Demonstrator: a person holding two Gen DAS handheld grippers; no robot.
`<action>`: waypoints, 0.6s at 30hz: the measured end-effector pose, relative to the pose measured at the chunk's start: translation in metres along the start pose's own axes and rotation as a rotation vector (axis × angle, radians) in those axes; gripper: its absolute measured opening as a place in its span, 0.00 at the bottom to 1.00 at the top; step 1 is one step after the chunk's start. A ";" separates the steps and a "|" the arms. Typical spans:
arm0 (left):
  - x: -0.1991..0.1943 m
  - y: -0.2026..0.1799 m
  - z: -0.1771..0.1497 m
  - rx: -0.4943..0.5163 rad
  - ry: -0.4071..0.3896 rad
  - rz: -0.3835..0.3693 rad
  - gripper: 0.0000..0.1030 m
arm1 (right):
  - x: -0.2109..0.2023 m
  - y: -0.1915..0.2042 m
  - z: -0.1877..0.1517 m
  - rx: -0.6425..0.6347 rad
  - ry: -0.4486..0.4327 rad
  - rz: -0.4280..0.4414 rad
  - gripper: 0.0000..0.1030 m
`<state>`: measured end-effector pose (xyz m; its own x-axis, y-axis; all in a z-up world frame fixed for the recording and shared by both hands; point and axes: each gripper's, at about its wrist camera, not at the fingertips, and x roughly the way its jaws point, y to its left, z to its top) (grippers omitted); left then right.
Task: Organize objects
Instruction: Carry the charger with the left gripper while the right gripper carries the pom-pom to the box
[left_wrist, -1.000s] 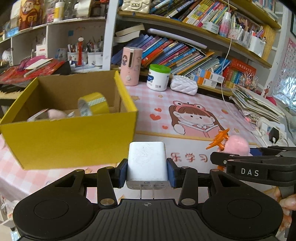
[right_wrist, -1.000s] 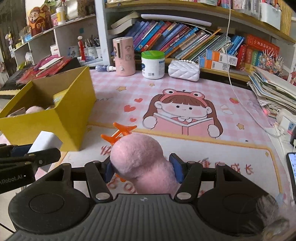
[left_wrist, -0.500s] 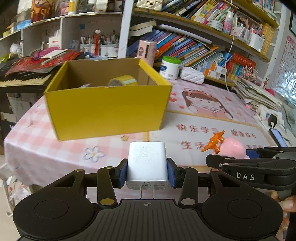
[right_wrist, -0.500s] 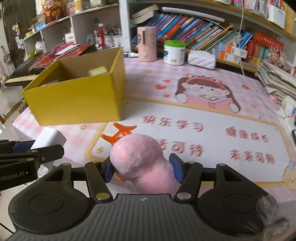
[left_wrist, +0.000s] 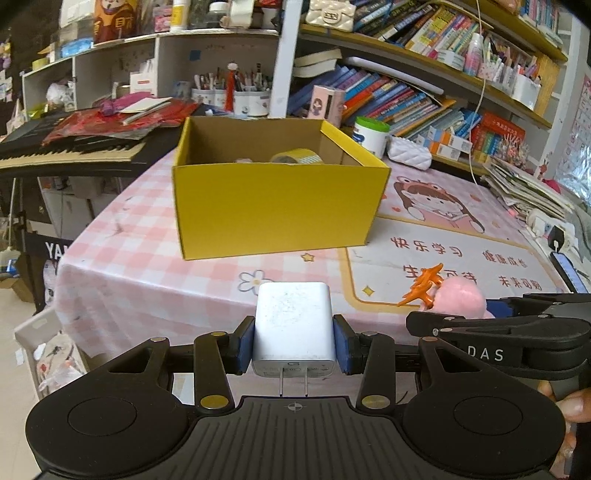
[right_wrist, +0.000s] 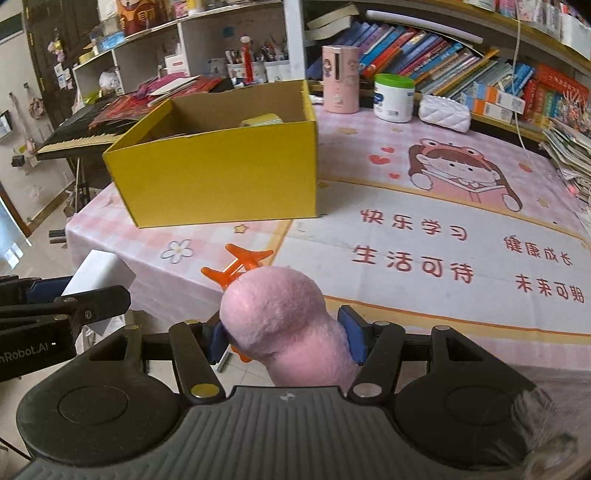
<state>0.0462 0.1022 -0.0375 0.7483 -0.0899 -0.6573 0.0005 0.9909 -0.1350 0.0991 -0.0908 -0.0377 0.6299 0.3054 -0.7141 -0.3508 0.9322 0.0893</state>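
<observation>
My left gripper (left_wrist: 293, 347) is shut on a white plug charger (left_wrist: 293, 325), prongs toward the camera, held off the table's near edge. My right gripper (right_wrist: 288, 339) is shut on a pink plush toy (right_wrist: 280, 317) with an orange clip (right_wrist: 240, 264) at its front; the toy also shows in the left wrist view (left_wrist: 461, 299). The open yellow cardboard box (left_wrist: 273, 206) stands on the table ahead, also in the right wrist view (right_wrist: 221, 173). A yellow tape roll (left_wrist: 295, 157) lies inside it. The charger shows at the left of the right wrist view (right_wrist: 98, 273).
A pink checked tablecloth with a cartoon mat (right_wrist: 461, 221) covers the table. A pink bottle (right_wrist: 340, 79), a green-lidded jar (right_wrist: 393, 98) and a white pouch (right_wrist: 445, 116) stand at the back. Bookshelves are behind, a keyboard (left_wrist: 66, 155) to the left, stacked papers (left_wrist: 528, 188) to the right.
Both grippers have pulled back from the box toward the table's near edge, still holding the charger and the plush toy. The box now looks farther away.
</observation>
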 end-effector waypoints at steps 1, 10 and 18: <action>-0.002 0.002 0.000 -0.004 -0.004 0.003 0.40 | 0.000 0.003 0.000 -0.005 0.000 0.003 0.56; -0.010 0.015 -0.002 -0.031 -0.019 0.018 0.40 | -0.001 0.020 0.002 -0.033 0.001 0.022 0.56; -0.012 0.022 -0.001 -0.056 -0.030 0.029 0.40 | 0.001 0.029 0.006 -0.073 0.008 0.043 0.57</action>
<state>0.0368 0.1250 -0.0332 0.7667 -0.0573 -0.6395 -0.0582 0.9857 -0.1582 0.0938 -0.0622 -0.0311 0.6077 0.3433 -0.7161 -0.4277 0.9013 0.0692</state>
